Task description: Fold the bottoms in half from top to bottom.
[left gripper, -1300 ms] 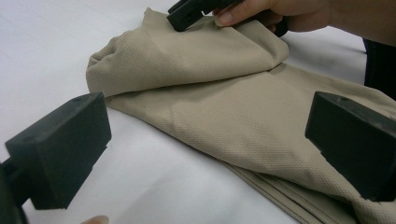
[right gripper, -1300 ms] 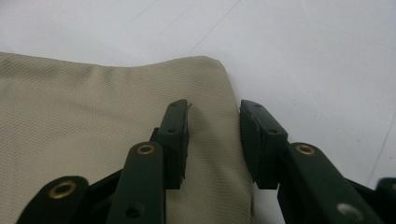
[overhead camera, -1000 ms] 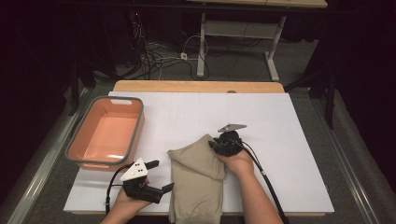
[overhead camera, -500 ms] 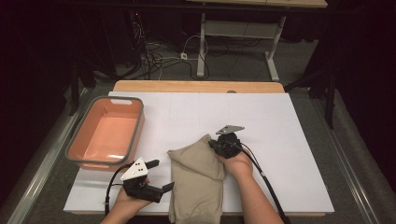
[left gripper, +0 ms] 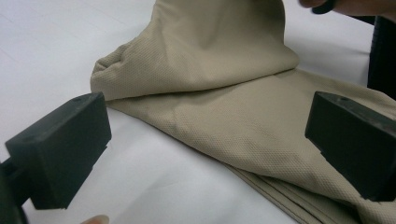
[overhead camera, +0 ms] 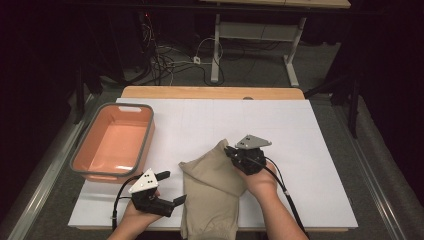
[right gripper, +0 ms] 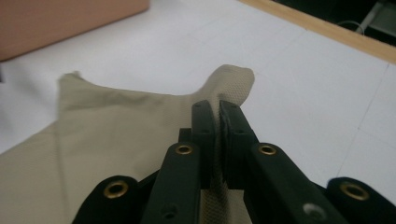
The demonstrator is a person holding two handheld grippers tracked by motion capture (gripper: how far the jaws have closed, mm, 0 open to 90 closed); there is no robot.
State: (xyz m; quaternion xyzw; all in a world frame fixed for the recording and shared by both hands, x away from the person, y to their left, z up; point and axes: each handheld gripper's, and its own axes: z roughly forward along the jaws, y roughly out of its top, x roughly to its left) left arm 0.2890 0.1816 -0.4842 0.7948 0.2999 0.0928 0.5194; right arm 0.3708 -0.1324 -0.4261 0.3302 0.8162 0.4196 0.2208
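A folded beige cloth (overhead camera: 212, 192) lies on the white table near the front edge. My right gripper (overhead camera: 231, 151) is shut on the cloth's far right corner and holds it raised in a peak. In the right gripper view the jaws (right gripper: 219, 114) pinch the fabric (right gripper: 116, 135), whose tip sticks out past them. My left gripper (overhead camera: 172, 187) rests open just left of the cloth. In the left gripper view its pads (left gripper: 205, 140) stand wide apart, with the cloth's folded edge (left gripper: 224, 93) ahead of them, untouched.
An orange tub with a grey rim (overhead camera: 82, 165) stands on the table's left side. The white table top (overhead camera: 280, 120) stretches bare beyond the cloth, with a wooden strip (overhead camera: 210, 92) along its far edge. Cables and a table frame lie on the floor behind.
My right gripper has risen and shifted slightly, pulling the cloth's far corner up into a peak. The left gripper has stayed where it was.
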